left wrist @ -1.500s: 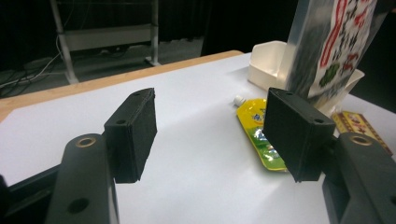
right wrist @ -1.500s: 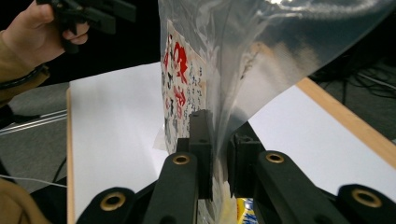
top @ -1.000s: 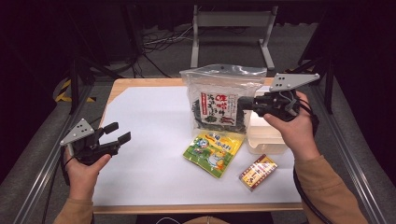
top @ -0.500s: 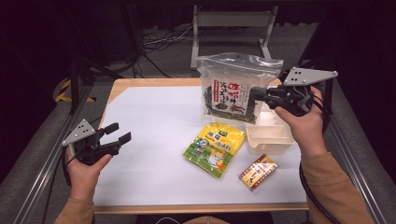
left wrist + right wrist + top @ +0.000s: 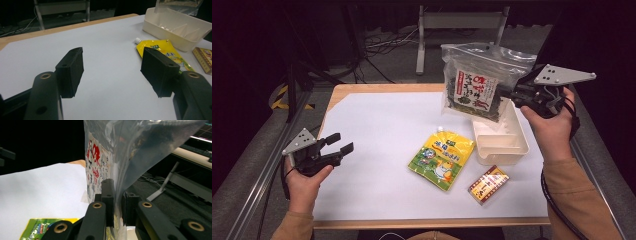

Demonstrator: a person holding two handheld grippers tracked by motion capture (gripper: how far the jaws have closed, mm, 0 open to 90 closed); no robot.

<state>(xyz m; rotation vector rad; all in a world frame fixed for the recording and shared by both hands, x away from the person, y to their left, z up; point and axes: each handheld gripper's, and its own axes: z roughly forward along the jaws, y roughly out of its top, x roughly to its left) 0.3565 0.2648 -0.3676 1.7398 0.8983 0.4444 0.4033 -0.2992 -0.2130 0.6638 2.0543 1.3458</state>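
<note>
1. In the high view the right hand-held gripper [image 5: 512,95] holds a clear bag [image 5: 477,80] of dark dried leaves in the air above the far end of the white bin [image 5: 512,145], at the right of the worktop [image 5: 377,130].
2. The right gripper view adds the grip itself: both black jaws are clamped on the bag's [image 5: 120,157] side edge, film pinched between the pads, the red-and-black label facing left.
3. The high view shows the bag hanging roughly upright, its long axis near vertical and leaning slightly, sealed top edge uppermost, label toward the person, lower corner just over the bin.
4. The left hand-held gripper [image 5: 343,143] rests near the left edge of the worktop, well apart from the bag; the left gripper view [image 5: 112,72] shows its jaws spread with only bare white surface between them.
5. That view also shows the spout of the yellow pouch [image 5: 162,50] pointing away toward the bin [image 5: 175,27], and a corner of the small box [image 5: 203,58].
6. From above, the pouch [image 5: 442,157] lies flat left of the bin, the box [image 5: 488,184] near the front edge.
</note>
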